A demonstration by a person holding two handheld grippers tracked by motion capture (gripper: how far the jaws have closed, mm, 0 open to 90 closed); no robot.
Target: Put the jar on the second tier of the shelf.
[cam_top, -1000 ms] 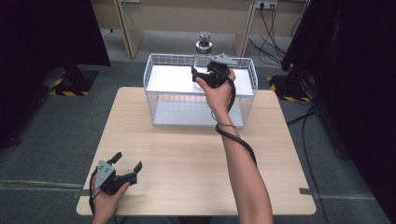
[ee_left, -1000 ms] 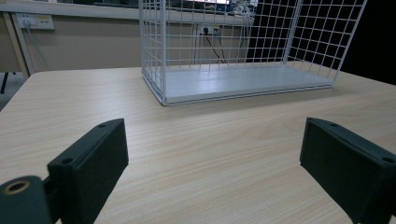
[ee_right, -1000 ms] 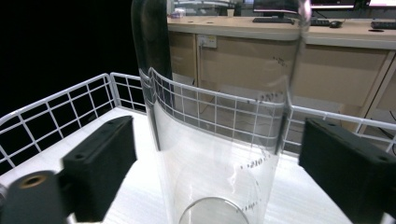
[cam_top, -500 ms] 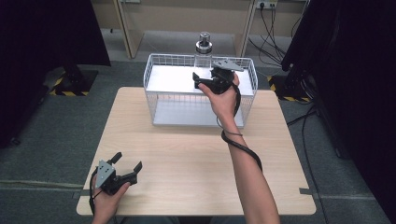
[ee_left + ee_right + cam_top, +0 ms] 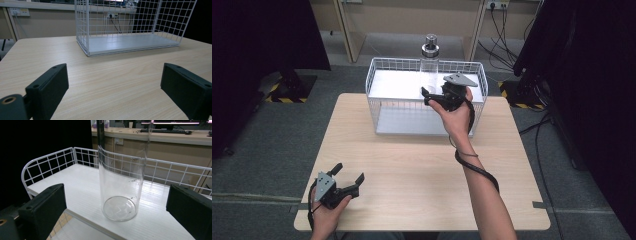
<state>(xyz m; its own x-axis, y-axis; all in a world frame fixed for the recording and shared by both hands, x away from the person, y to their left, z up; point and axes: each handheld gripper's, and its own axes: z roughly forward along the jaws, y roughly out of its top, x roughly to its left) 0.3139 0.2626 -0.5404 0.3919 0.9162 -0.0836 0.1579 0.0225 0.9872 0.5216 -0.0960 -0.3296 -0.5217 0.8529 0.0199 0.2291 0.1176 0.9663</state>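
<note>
The clear measuring cylinder [image 5: 121, 187] stood upright on the upper shelf of the white wire basket [image 5: 379, 82] at the bench's far edge, just ahead of and between the 2 jaws of the right gripper [image 5: 432, 95], which had just been opening and gripped nothing.

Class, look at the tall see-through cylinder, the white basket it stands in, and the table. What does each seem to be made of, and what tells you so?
Cylinder: clear glass or hard plastic, hard to tell which; glossy, with the basket wires showing through and printed scale marks. Basket: metal wire with a smooth white coating, judging by its thin welded grid. Table: light wood-grain top, likely matt laminate over board.
</note>
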